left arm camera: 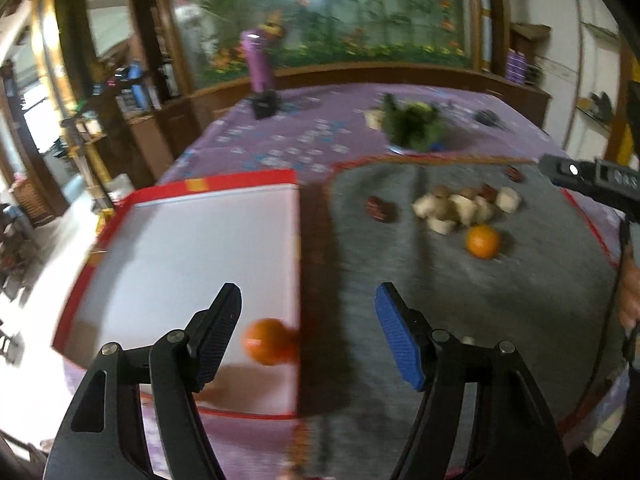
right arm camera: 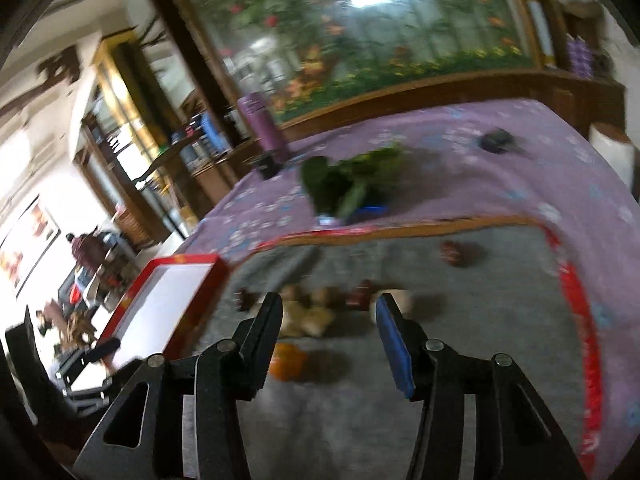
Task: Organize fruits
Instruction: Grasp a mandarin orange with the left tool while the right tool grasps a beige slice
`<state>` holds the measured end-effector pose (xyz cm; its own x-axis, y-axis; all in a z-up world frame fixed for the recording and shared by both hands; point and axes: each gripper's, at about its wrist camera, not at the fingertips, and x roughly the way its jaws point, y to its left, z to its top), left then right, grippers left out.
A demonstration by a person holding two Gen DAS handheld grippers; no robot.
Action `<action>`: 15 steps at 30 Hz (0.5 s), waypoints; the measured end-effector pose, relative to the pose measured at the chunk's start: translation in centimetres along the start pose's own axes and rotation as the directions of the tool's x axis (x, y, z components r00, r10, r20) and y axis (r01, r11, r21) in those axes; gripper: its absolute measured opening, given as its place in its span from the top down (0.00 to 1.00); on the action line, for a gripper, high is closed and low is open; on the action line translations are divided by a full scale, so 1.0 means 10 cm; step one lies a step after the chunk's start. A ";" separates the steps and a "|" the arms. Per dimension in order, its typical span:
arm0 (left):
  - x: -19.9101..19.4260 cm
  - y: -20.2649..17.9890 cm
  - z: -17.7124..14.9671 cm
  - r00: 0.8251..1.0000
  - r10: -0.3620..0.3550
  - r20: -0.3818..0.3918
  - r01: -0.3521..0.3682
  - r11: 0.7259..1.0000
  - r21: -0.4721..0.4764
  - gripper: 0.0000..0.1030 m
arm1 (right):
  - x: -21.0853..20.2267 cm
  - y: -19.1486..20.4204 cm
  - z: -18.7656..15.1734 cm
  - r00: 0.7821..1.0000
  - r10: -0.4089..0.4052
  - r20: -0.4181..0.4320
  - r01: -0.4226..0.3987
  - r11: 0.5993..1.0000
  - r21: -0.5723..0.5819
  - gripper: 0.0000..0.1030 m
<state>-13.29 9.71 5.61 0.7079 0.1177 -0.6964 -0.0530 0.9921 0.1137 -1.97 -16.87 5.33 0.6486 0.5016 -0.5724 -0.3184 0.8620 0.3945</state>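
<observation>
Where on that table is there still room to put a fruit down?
Most of the white tray is bare; one orange sits near its right edge. The grey mat is free nearest the camera. It is crowded around the pale chunks and the second orange.

- left gripper [left arm camera: 308,320]: two black fingers, angular, with cut-out slots near the base; round silver screws at the pivots.
- left finger pad dark and ribbed; right pad [left arm camera: 398,344] bright blue, ribbed.
- right gripper [right arm camera: 328,328]: same build, black linkage arms, silver pivot screws, triangular cut-out in the left arm.
- its right pad [right arm camera: 394,344] blue, left pad black.
- seen from the left wrist, the right gripper's body dark grey, boxy, with a small white dot.
</observation>
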 end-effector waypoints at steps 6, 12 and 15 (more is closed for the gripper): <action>0.04 -0.42 0.06 0.993 -0.112 -0.032 0.114 0.991 0.063 0.33 | 0.08 -0.39 0.09 0.997 -0.046 -0.069 0.053 0.994 0.100 0.49; 0.10 -0.73 0.18 0.982 -0.184 -0.050 0.189 0.977 0.104 0.33 | 0.44 -0.35 0.20 0.981 -0.051 -0.190 0.073 0.991 0.109 0.49; 0.16 -0.81 0.23 0.976 -0.206 -0.068 0.212 0.971 0.109 0.33 | 0.61 -0.32 0.23 0.970 -0.102 -0.221 0.124 0.988 0.088 0.51</action>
<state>-10.10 1.72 5.18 0.6543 -0.0864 -0.7513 0.1757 0.9836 0.0399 4.59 -16.77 2.18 0.5087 0.4147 -0.7545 -0.1733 0.9077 0.3821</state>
